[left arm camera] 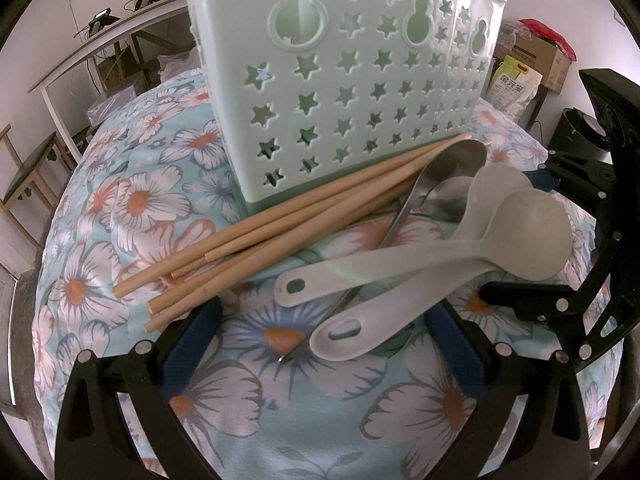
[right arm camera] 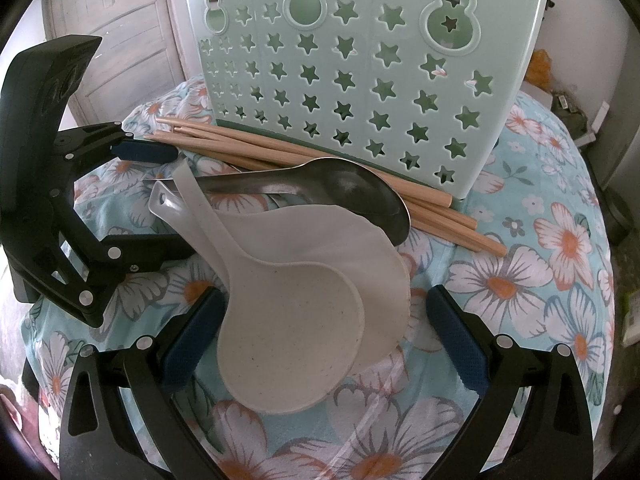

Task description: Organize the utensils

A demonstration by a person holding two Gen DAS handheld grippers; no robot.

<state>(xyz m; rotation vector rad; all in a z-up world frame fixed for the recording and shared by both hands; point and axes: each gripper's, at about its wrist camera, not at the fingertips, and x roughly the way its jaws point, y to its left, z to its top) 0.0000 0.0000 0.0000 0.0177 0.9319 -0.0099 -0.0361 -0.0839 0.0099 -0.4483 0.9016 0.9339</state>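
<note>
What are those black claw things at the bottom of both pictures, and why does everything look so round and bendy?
They are grippers, tools with two fingers that a person holds, one in each hand. A tiny wide-eyed camera on each bends the picture. One picture looks past the left gripper, the other past the right gripper. Both are open and hold nothing. On the flowery cloth stands a green holder with star holes. In front lie wooden chopsticks, a metal spoon and two pale plastic spoons.
</note>
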